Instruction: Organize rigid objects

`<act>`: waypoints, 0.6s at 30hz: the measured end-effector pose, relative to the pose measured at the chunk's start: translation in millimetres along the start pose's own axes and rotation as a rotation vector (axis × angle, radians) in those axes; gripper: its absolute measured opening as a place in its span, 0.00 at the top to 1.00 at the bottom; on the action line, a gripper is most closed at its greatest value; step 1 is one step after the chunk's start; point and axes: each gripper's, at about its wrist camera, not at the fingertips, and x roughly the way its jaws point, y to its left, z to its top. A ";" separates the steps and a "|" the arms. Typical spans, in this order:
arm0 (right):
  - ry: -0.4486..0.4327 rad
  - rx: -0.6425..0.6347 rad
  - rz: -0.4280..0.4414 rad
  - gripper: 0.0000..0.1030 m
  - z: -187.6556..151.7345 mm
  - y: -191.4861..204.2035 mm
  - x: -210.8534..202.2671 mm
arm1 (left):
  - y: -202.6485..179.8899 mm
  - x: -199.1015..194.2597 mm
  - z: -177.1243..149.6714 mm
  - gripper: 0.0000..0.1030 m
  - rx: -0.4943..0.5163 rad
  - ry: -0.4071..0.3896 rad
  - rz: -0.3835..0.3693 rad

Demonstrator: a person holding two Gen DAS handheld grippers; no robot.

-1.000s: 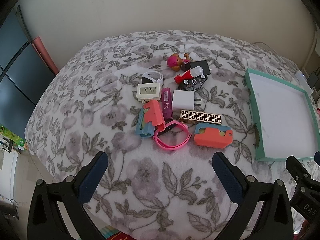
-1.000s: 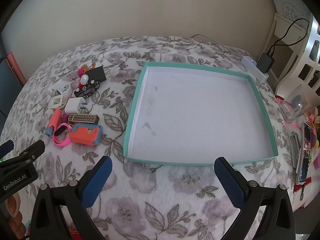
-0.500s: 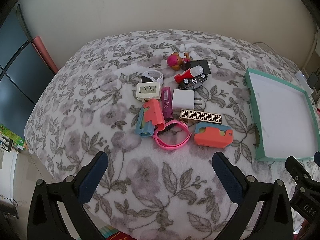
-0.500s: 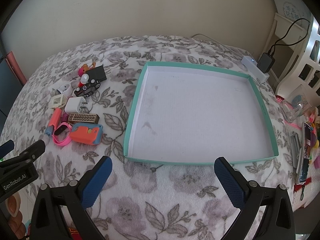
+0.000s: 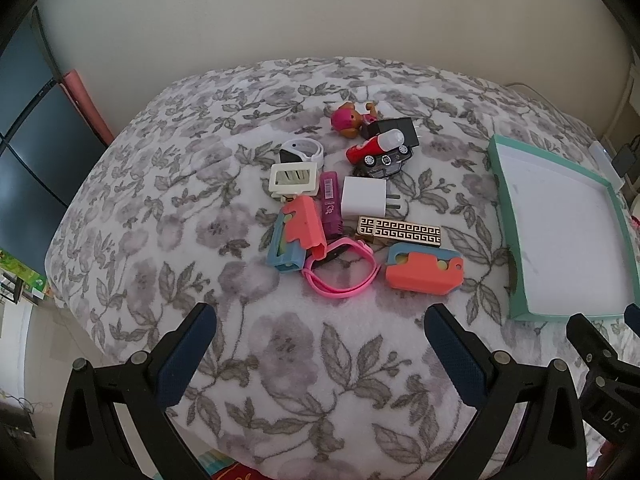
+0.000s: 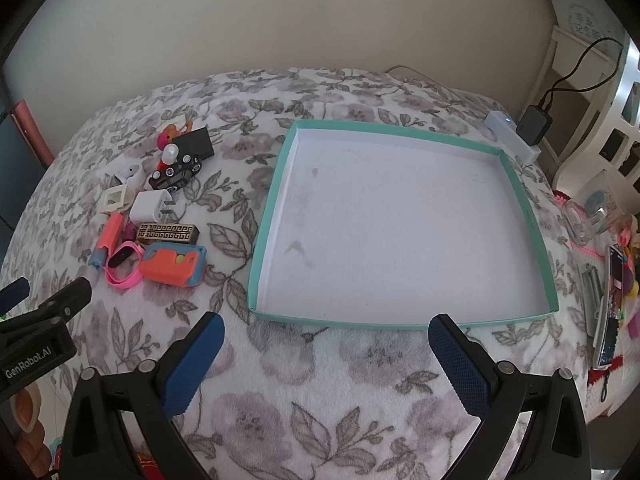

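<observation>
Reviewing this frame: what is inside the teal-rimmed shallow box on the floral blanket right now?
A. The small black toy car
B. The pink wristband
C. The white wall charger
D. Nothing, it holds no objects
D: the teal-rimmed shallow box shows only its bare white floor, while the white wall charger, pink wristband and small black toy car all lie in the pile on the floral blanket beside it.

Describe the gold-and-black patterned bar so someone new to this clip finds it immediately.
Start at the teal tray on the floral blanket; the clutter pile lies to its left. The patterned bar lies between the white charger and the orange case, the only piece with a gold maze-like pattern.
</observation>
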 end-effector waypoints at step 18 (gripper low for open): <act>0.030 -0.041 0.089 0.00 37.1 31.2 -6.0 | 61.9 7.4 38.1 0.00 -0.134 0.013 -0.019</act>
